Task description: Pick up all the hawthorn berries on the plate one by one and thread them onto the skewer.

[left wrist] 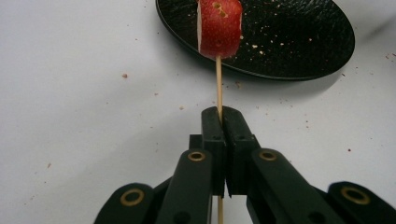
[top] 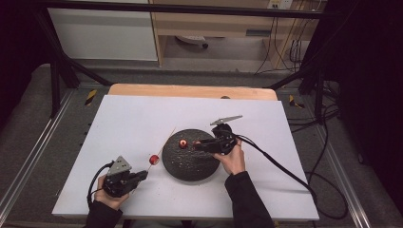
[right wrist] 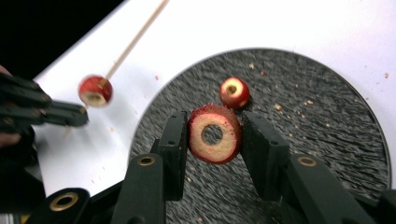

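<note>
A: Skewer (left wrist: 218, 86) status?
B: Clamped in left claw (left wrist: 223, 122), near-left of plate (top: 190, 166); one fruit slice (left wrist: 219, 28) threaded.
A: Right claw (right wrist: 214, 135)?
B: Clamped on cored ring (right wrist: 215, 134) above plate; another piece (right wrist: 234, 92) lies there.

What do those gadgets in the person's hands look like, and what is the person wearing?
Both are black. The left gripper and right gripper each carry a grey three-cornered plate on top and trail a black cable. The jaws are blocky, with brass-ringed pivots. The sleeves are dark.
</note>
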The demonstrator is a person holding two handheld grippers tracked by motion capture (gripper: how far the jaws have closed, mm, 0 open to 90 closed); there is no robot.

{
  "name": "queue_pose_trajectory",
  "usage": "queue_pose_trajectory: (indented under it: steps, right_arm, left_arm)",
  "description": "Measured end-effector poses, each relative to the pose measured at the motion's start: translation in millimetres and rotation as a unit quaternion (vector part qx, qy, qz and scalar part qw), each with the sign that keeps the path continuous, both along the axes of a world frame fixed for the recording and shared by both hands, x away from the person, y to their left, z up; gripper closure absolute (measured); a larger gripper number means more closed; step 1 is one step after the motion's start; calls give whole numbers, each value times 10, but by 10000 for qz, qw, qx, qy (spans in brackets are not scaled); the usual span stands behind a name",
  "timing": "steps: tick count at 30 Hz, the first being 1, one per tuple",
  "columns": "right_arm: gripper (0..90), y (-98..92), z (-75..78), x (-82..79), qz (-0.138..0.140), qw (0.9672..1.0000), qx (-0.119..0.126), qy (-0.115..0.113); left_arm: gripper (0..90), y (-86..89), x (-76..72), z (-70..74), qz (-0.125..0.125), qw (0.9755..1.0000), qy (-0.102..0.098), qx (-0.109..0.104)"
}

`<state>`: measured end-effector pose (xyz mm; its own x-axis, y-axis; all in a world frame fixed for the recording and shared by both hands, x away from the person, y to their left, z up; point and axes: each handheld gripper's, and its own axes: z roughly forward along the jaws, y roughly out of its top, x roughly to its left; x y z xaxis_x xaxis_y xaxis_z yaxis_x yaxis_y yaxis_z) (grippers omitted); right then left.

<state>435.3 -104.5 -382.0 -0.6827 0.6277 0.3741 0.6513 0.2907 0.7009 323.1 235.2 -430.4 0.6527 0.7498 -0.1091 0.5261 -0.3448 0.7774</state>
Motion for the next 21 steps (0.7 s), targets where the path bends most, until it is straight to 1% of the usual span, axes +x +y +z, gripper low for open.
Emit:
queue_pose_trajectory:
  steps: [3, 6, 10, 12, 17, 20, 21]
  right_arm:
    - [631, -36, -19, -41, -109, 9997, 207, -90]
    - [632, -76, -38, -78, -220, 9986, 465, -150]
    - [632, -123, -65, -126, -359, 9961, 774, -235]
    - [632, -134, -78, -146, -413, 9950, 871, -273]
    - [632, -161, -101, -186, -563, 9902, 1223, -358]
    - [632, -170, -104, -201, -691, 9862, 1461, -358]
    - [632, -172, -104, -202, -724, 9852, 1504, -378]
  left_arm:
    - [880, -16, -4, 0, -11, 10000, -4, -8]
    - [880, -33, -9, -1, -6, 10000, -19, -29]
    - [881, -56, -18, 3, -22, 10000, -33, -41]
    - [881, -68, -20, 4, -38, 10000, -42, -35]
    - [881, -101, -27, 2, -68, 10000, -49, -23]
    - [881, -121, -34, 1, -69, 10000, -55, -34]
    - [881, -129, -37, 2, -76, 9999, -57, -39]
